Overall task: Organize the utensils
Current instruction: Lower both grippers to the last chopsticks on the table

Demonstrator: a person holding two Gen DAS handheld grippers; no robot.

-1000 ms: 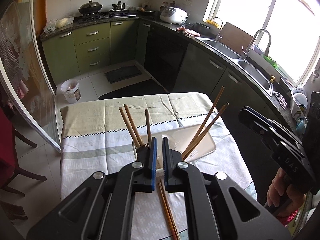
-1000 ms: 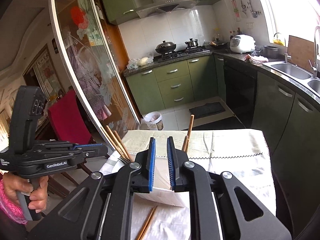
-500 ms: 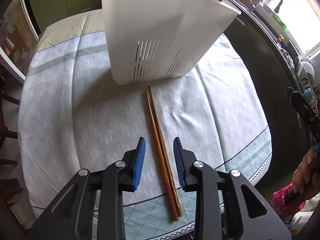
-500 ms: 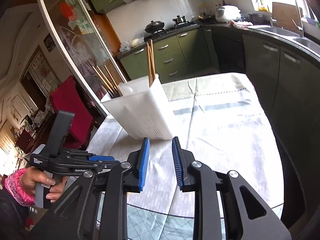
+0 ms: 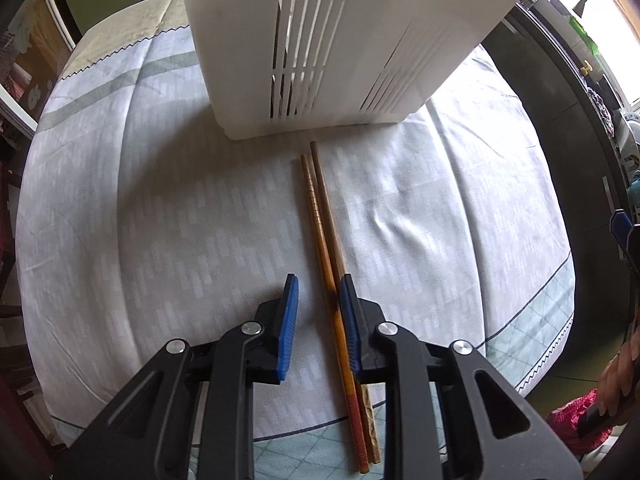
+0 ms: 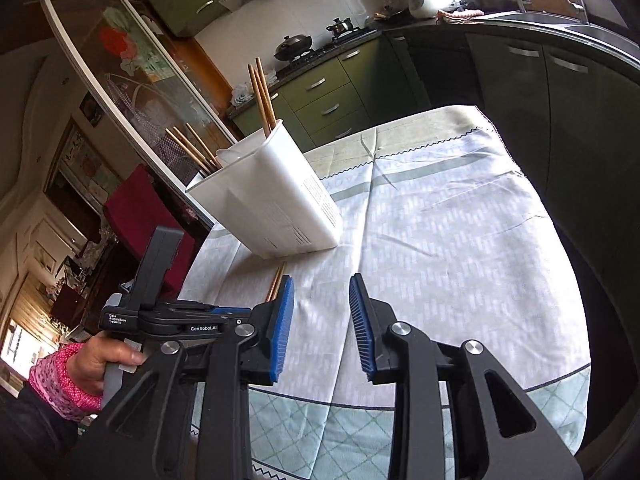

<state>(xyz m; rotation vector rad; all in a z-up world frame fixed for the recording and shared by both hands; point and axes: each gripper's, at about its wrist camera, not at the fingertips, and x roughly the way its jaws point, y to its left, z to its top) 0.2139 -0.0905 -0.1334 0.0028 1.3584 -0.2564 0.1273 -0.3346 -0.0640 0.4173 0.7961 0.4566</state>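
Observation:
Two wooden chopsticks (image 5: pixel 324 220) lie side by side on the tablecloth, pointing at a white slotted utensil holder (image 5: pixel 340 44). My left gripper (image 5: pixel 318 292) is open and low over the table, its jaws straddling the chopsticks near their thick ends; the right pad (image 5: pixel 348 320) is close to them. In the right wrist view the holder (image 6: pixel 272 204) stands with several chopsticks (image 6: pixel 262 92) upright in it. My right gripper (image 6: pixel 322 292) is open and empty above the cloth, right of the left gripper (image 6: pixel 192 320). The chopstick tips (image 6: pixel 276 284) show beside it.
The round table (image 6: pixel 460 240) has a pale patterned cloth, its edge near both grippers. Dark kitchen cabinets (image 6: pixel 520 72) run along the right. A red chair (image 6: pixel 148 208) and a glass sliding door (image 6: pixel 132 80) stand at the left.
Both grippers dropped from looking over the holder toward the tabletop and opened. The left gripper has moved down and forward, so the chopsticks now lie between its jaws.

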